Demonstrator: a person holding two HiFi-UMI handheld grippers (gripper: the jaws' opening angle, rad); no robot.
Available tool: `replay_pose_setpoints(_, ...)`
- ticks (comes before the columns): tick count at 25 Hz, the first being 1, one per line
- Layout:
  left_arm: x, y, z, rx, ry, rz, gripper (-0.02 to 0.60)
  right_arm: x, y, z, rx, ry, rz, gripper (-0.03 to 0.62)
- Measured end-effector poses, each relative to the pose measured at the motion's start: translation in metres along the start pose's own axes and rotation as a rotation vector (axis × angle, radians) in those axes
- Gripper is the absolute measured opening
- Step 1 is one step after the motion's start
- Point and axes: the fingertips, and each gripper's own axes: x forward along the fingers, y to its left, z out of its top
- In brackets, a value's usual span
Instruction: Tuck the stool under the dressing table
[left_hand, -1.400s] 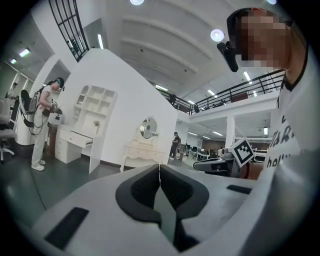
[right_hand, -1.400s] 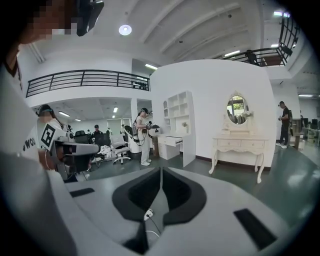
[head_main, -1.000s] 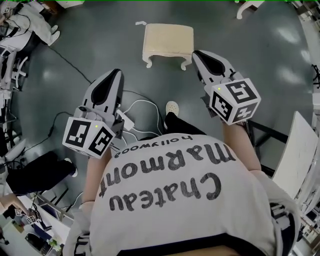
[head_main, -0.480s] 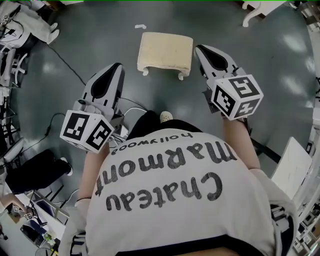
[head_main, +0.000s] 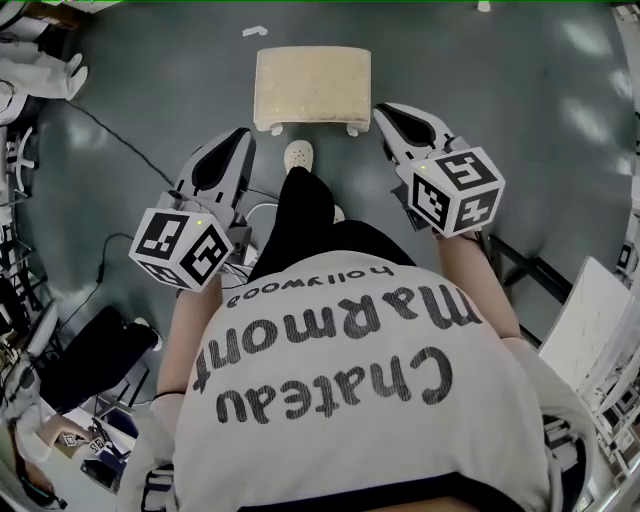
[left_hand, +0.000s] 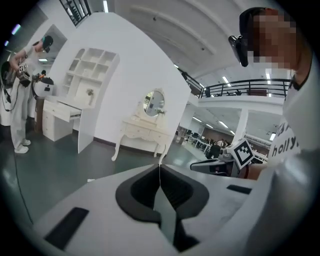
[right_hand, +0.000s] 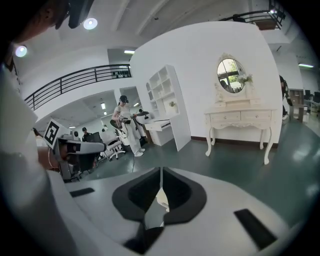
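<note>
While the person stands over it, the stool (head_main: 312, 88) sits on the grey floor (head_main: 520, 130) just ahead of a white shoe (head_main: 298, 155), clear of any furniture. Its long axis runs left to right across the head view, one long side facing the person, with two short legs showing at that near edge.

Only the head view shows the whole stool. There the left gripper (head_main: 238, 138) hangs short of the stool's near left corner, and the right gripper (head_main: 388, 110) sits close beside the near right corner; whether it touches cannot be told.

Only the gripper views show the dressing table. In the left gripper view the table (left_hand: 142, 132) stands on thin curved legs against a white curved wall (left_hand: 125, 75), an oval mirror (left_hand: 155, 102) on top, well beyond the left gripper (left_hand: 159, 170). In the right gripper view the table (right_hand: 240, 120) stands to the right, long side on, its mirror (right_hand: 230, 75) above, beyond the right gripper (right_hand: 160, 172).

Both grippers have their jaws pressed together with nothing gripped. A pale sliver (right_hand: 161, 197) shows through the gap behind the right jaws' tips.
</note>
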Motion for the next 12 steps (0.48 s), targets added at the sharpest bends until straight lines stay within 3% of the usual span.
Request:
replay_pose_setpoints(9,0.098,0.070,-0.063,-0.129,0.240,-0.083,0.023,0.091,-0.051,-0.069,0.177,0.194,-0.029,0.032)
replay_pose_setpoints(12,0.128,0.110,-0.095,-0.165,0.372,-0.065,0.023,0.130,-0.073,-0.101,0.247,0.279,-0.028,0.032)
